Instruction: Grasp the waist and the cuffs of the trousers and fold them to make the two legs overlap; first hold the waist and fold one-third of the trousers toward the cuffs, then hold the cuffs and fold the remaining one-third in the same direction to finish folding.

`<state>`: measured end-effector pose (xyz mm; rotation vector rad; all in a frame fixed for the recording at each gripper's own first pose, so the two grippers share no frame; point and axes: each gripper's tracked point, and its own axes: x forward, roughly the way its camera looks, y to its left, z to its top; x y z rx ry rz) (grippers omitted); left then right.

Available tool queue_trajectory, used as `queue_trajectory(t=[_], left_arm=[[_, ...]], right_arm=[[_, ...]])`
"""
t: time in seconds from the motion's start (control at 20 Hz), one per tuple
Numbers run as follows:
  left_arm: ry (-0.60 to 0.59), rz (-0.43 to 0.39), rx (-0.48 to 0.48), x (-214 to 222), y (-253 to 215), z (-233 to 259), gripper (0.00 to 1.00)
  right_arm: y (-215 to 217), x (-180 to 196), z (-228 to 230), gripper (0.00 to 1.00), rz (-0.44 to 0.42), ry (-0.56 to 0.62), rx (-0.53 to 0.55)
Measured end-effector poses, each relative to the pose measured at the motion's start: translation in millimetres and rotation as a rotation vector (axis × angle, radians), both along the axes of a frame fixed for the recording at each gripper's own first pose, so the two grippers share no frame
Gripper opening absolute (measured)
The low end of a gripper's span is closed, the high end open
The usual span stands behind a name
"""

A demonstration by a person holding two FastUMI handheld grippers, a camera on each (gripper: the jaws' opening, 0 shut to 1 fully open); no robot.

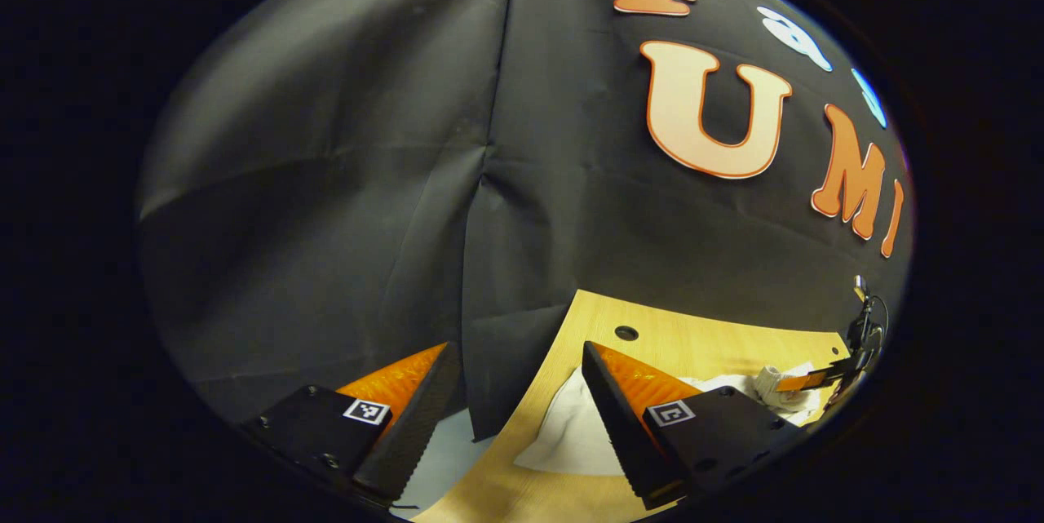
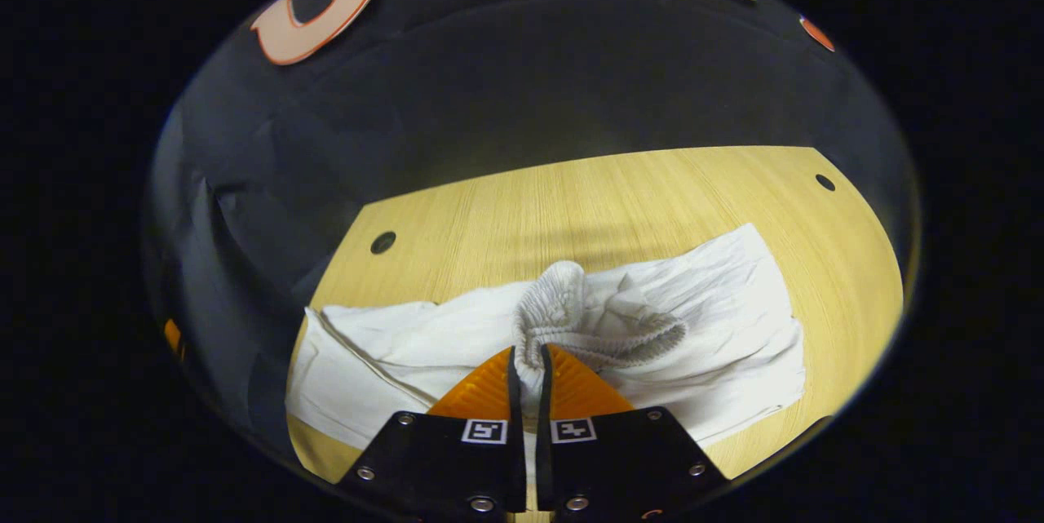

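Observation:
White trousers lie crumpled across the wooden table. My right gripper is shut on their ribbed elastic waistband, which is bunched and lifted above the rest of the cloth. In the left gripper view, my left gripper stands open over the table's end, nothing between its fingers. A flat white corner of the trousers lies just below, beside one of its fingers. Far right in that view, the right gripper holds the waistband.
Black cloth walls close in the table's far side and end. The table edge runs beneath my left gripper, with pale floor beyond it. Round holes mark the tabletop's corners. Bare wood lies behind the trousers.

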<state>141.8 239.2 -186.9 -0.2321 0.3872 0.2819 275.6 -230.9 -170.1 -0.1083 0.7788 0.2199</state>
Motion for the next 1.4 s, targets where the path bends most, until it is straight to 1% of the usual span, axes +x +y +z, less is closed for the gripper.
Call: queue_trajectory(t=[0.05,0.1,0.2,0.25,0.4,0.45,0.55,0.65,0.75,0.85,0.9,0.95,1.05,1.15,1.25,1.3,1.4], left_arm=[[0.008,0.004,-0.018,-2.5,-0.2,-5.6,1.00],[0.016,0.008,-0.035,-3.4,-0.9,-9.8,0.99],[0.031,0.015,-0.062,-3.0,-1.9,-17.9,0.99],[0.041,0.016,-0.067,-6.1,-3.3,-16.5,0.99],[0.056,0.018,-0.077,-7.4,-8.5,-19.3,0.99],[0.063,0.019,-0.098,-8.4,-12.5,-20.9,0.99],[0.081,0.022,-0.188,-9.7,-30.7,-22.4,0.99],[0.116,0.042,-0.289,-16.5,-46.5,-31.0,0.99],[0.144,0.081,-0.418,-23.3,-57.0,-44.4,0.99],[0.164,0.139,-0.549,-26.8,-68.4,-50.2,0.96],[0.170,0.166,-0.605,-28.8,-72.9,-54.0,0.99],[0.183,0.190,-0.651,-34.8,-74.1,-62.9,0.99],[0.204,0.242,-0.727,-40.2,-78.6,-77.0,0.99],[0.234,0.307,-0.816,-51.7,-81.5,-88.7,0.99],[0.239,0.373,-0.907,-57.3,-85.1,-98.8,0.99],[0.242,0.393,-0.937,-56.7,-88.9,-103.3,0.99],[0.245,0.411,-0.961,-49.2,-90.5,-115.5,0.99]], right_arm=[[1.1,-1.9,-7.3,0.09,0.011,0.004,-0.018],[1.3,-3.2,-8.4,0.10,0.023,0.014,-0.025],[3.2,-6.8,-16.7,0.19,0.057,0.054,-0.008],[7.9,-13.5,-17.2,0.41,0.089,0.076,0.011],[5.5,-20.3,-16.3,0.92,0.117,0.075,-0.014],[4.4,-22.8,-15.5,0.99,0.117,0.079,-0.010],[-0.9,-27.5,-8.4,0.99,0.110,0.085,0.010],[-8.7,-29.8,2.3,0.99,0.111,0.081,0.034],[-16.5,-32.3,11.7,0.99,0.118,0.078,0.043],[-24.6,-35.8,18.4,0.99,0.128,0.079,0.055],[-28.8,-38.3,21.0,0.99,0.128,0.087,0.067],[-34.1,-40.3,22.5,0.99,0.124,0.097,0.081],[-45.9,-42.5,23.0,0.99,0.111,0.115,0.102],[-63.6,-44.1,22.7,0.99,0.097,0.129,0.100],[-82.1,-44.6,23.7,0.99,0.085,0.138,0.085],[-90.0,-43.9,24.8,0.99,0.078,0.141,0.082],[-103.3,-43.5,25.9,0.99,0.058,0.151,0.086]])
